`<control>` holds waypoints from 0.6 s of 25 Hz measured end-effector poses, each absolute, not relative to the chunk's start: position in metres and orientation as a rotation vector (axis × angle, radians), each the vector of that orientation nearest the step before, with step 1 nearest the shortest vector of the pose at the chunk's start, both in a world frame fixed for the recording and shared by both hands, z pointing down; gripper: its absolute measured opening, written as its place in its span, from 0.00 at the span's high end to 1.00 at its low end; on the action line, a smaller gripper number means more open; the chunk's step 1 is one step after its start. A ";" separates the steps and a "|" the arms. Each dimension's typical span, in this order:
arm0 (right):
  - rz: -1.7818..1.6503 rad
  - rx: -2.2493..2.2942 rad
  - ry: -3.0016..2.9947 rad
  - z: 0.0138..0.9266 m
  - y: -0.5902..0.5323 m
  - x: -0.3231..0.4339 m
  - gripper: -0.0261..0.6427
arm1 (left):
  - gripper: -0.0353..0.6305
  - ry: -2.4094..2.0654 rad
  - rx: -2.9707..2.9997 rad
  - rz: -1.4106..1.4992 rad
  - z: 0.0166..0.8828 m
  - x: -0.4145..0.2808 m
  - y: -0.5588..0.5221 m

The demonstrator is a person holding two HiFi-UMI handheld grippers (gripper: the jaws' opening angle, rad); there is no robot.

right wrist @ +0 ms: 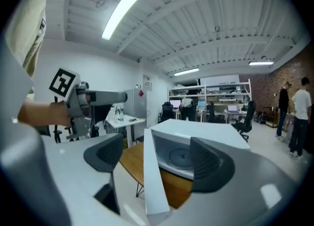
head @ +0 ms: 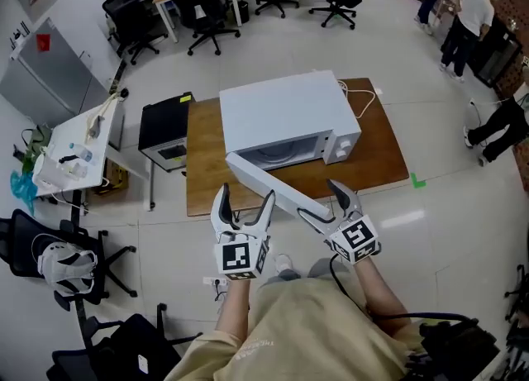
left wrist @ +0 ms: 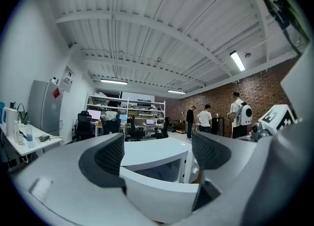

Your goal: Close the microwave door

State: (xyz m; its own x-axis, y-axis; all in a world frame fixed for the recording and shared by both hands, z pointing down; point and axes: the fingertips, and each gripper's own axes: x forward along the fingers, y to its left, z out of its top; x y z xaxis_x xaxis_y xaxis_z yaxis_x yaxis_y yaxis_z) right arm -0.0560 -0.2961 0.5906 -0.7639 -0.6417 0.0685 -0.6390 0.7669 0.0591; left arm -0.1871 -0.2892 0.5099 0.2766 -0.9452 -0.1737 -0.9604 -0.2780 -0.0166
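Observation:
A white microwave stands on a brown wooden table. Its door is swung wide open and juts out over the table's near edge toward me. My left gripper hovers open just left of the door's outer face. In the left gripper view the door lies low between the spread jaws of that gripper. My right gripper is open at the door's free end. In the right gripper view the door's edge stands between the jaws of the right gripper, with the cavity behind.
A black box-like unit sits against the table's left side. A white desk with bottles stands farther left, and office chairs fill the back. People stand at the far right. A black chair is near my left.

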 end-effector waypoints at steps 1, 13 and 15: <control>-0.032 1.020 -2.820 0.604 -0.301 -0.060 0.36 | 0.29 1.807 -2.435 0.192 0.513 -0.192 -0.299; 0.022 0.835 -2.457 0.719 -0.315 -0.048 0.72 | 0.29 1.786 -2.541 0.144 0.539 -0.182 -0.365; -0.007 0.846 -2.421 0.717 -0.319 -0.045 0.72 | 0.29 1.804 -2.547 0.145 0.538 -0.186 -0.372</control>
